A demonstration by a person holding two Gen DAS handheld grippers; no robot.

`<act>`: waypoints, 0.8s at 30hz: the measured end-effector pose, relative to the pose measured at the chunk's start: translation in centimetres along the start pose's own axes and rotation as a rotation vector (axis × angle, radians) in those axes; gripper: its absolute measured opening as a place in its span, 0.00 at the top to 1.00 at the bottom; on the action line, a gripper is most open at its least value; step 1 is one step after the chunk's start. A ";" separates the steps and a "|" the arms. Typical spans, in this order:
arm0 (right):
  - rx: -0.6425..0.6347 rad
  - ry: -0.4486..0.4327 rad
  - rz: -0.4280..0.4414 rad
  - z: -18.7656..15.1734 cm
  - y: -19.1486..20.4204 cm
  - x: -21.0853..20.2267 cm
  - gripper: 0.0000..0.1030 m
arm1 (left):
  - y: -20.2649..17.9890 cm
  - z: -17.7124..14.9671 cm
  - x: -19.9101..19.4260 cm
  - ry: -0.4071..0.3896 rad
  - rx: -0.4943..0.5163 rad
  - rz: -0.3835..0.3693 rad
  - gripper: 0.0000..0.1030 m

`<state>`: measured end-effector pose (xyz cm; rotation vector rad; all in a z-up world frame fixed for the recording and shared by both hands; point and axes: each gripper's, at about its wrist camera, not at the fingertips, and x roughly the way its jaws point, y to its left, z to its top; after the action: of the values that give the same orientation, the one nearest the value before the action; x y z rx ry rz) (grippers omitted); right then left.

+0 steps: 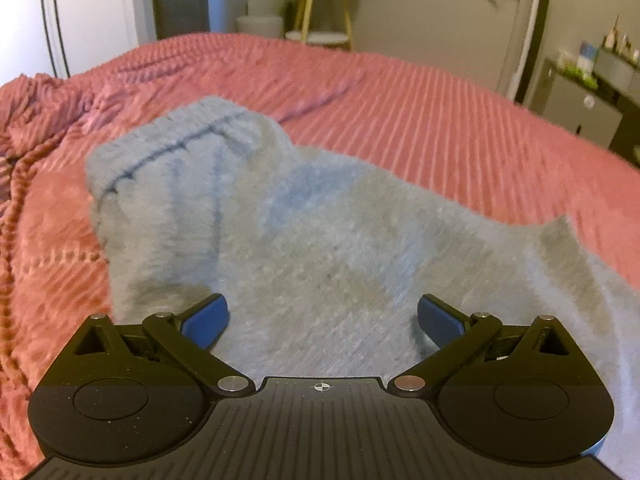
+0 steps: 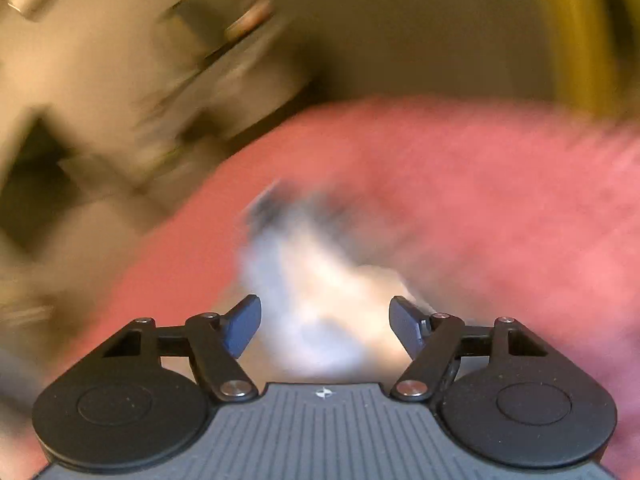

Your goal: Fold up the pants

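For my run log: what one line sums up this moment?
pants: flat on bedspread | left tongs: open | right tongs: open, view blurred

Left gripper [image 1: 322,320] sits tilted down with both blue fingers spread wide, nothing pinched. Right gripper [image 2: 325,326] is angled down too, jaws apart, its view pretty smeared.

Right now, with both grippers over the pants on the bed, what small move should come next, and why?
Probably ease the left gripper down and close it on the near edge of the grey pants. Its jaws stand open with flat fabric between them, gripping nothing. The right gripper is open too, but its view is too blurred to aim.
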<state>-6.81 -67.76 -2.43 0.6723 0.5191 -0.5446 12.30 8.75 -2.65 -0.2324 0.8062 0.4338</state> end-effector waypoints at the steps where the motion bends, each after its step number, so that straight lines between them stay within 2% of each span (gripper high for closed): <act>1: -0.031 -0.077 -0.104 0.6 -0.1 -1.1 0.24 | 0.2 0.0 -0.5 -0.016 -0.010 -0.006 0.00; 2: -0.038 -0.119 -0.088 1.1 -0.4 -2.4 0.22 | 0.4 0.1 -0.9 -0.025 -0.019 -0.008 0.00; 4: 0.003 -0.110 0.079 1.3 -1.0 -4.6 0.18 | 0.3 0.1 -1.3 -0.031 -0.032 -0.032 0.00; 6: -0.013 -0.036 0.226 0.1 -0.5 -5.9 0.17 | -0.1 0.0 -1.5 -0.027 -0.025 -0.049 0.00; 9: -0.034 0.154 0.414 -2.6 0.8 -5.1 0.17 | -0.8 -0.4 -2.4 -0.025 0.031 -0.062 0.00; 10: -0.022 0.211 0.429 -3.5 1.0 -4.3 0.17 | -1.0 -0.5 -2.8 -0.028 0.051 -0.072 0.00; 11: -0.028 0.234 0.404 -3.9 1.4 -3.7 0.18 | -1.0 -0.6 -3.5 -0.033 0.065 -0.085 0.00; 12: -0.062 0.230 0.339 -4.1 1.5 -3.0 0.19 | -0.9 -0.8 -4.1 -0.037 0.070 -0.096 0.00; 13: -0.098 0.192 0.248 -4.0 1.2 -2.6 0.28 | -0.7 -0.8 -4.6 -0.038 0.068 -0.112 0.00; 14: -0.120 0.142 0.124 -3.7 0.7 -2.0 0.53 | -0.4 -0.9 -5.0 -0.036 0.059 -0.128 0.00; 15: -0.128 0.108 0.029 -3.4 0.1 -1.6 0.74 | 0.0 -0.9 -5.4 -0.031 0.042 -0.140 0.00; 16: -0.095 0.088 -0.032 -3.0 -0.8 -1.7 0.99 | 0.4 -1.0 -5.6 -0.025 0.018 -0.152 0.00; 17: -0.020 0.075 -0.042 -2.6 -1.8 -2.2 0.99 | 0.8 -1.1 -5.7 -0.016 -0.014 -0.166 0.00; 19: 0.073 -0.003 -0.004 -2.5 -2.6 -4.6 0.97 | 1.7 -1.1 -5.6 0.012 -0.078 -0.183 0.00; 21: 0.088 -0.092 -0.034 -3.0 -3.1 -7.0 0.87 | 2.4 -1.1 -5.0 0.044 -0.138 -0.195 0.00; 23: 0.142 -0.082 0.015 -3.4 -4.0 -8.2 0.58 | 2.7 -1.1 -4.5 0.070 -0.167 -0.205 0.00; 24: 0.167 -0.048 0.046 -3.9 -4.8 -8.5 0.56 | 2.7 -1.1 -4.4 0.078 -0.169 -0.208 0.00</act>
<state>-17.12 -65.71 -1.95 0.8265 0.4144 -0.5632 7.66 9.50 -0.27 -0.4880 0.8131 0.2983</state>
